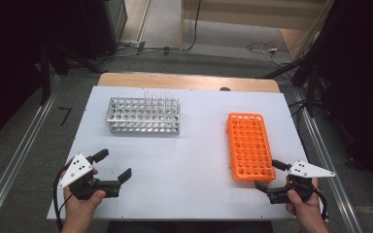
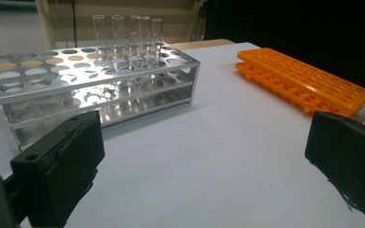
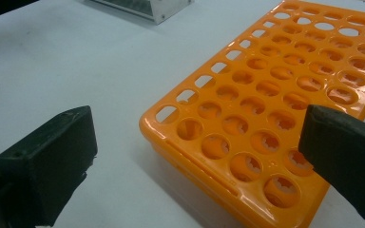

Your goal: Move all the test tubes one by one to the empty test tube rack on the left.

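**Tubes in the metal rack, orange rack empty: the work looks unstarted**

Nearest the person, at about 7 o'clock on the white desk (image 1: 189,160), the left gripper (image 1: 114,165) rests low in the person's hand, its jaws spread wide with nothing between them. In the left gripper view the two black jaws frame bare desk and point toward the metal rack. At about 5 o'clock the right gripper (image 1: 271,174) sits just beside the near end of the orange rack (image 1: 249,145), its jaws likewise apart and empty. In the right gripper view they bracket the rack's near corner without touching it, as far as can be told.

The orange rack (image 3: 275,95) lies flat at about 3 o'clock, long side running away from the person. Every hole visible in it is empty.

Farther off, at about 11 o'clock, stands the metal rack (image 1: 143,115). A small cluster of clear test tubes (image 2: 126,35) stands upright in its far right part; the left gripper view shows about five, and the rest of the rack's holes look vacant.

Judging from this layout, the job is probably moving the tubes from the metal rack to the orange one. If so, nothing is done yet: no tube is lifted, held or seated in the orange rack, and every transfer is left.
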`<state>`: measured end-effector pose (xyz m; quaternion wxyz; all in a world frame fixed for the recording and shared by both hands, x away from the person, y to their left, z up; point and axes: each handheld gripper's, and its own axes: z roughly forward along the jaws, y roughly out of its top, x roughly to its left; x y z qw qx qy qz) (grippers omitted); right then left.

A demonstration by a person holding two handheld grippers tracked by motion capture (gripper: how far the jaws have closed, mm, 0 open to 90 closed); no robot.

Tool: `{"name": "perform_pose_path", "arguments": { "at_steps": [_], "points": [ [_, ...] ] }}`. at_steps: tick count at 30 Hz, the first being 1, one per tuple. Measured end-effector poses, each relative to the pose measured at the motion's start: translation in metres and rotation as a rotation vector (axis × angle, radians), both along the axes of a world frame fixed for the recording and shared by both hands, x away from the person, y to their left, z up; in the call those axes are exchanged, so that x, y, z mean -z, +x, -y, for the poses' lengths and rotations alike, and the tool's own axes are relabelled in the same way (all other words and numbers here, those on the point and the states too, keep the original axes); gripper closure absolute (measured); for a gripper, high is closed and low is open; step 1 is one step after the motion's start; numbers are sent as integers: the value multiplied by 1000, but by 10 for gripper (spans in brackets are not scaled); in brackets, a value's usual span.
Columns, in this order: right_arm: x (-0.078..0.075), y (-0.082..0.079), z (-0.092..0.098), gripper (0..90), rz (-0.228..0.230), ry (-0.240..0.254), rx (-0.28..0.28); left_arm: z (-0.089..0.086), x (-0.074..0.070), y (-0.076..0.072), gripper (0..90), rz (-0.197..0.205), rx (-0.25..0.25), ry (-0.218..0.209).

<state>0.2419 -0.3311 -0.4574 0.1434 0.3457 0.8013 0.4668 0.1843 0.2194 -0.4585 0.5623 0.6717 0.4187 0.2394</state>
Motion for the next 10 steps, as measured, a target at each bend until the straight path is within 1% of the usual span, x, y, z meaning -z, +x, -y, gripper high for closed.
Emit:
{"name": "perform_pose_path", "arguments": {
  "at_steps": [1, 2, 4, 6, 8, 10],
  "points": [
    [0, 0, 0, 0, -1, -1, 1, -1, 1, 0, 0, -3, -4, -3],
    [0, 0, 0, 0, -2, -1, 3, -2, 2, 1, 0, -7, -1, -16],
    [0, 0, 0, 0, 1, -3, 3, -3, 3, 2, 0, -10, -6, -7],
    [-1, 0, 0, 0, 0, 1, 4, -3, 3, 2, 0, -12, -3, -16],
    [-1, 0, 1, 0, 1, 2, 6, -2, 3, 3, 0, -12, -8, -7],
    [0, -1, 1, 0, 1, 0, 8, -1, 5, 5, 0, -27, -6, 0]
  ]
}}
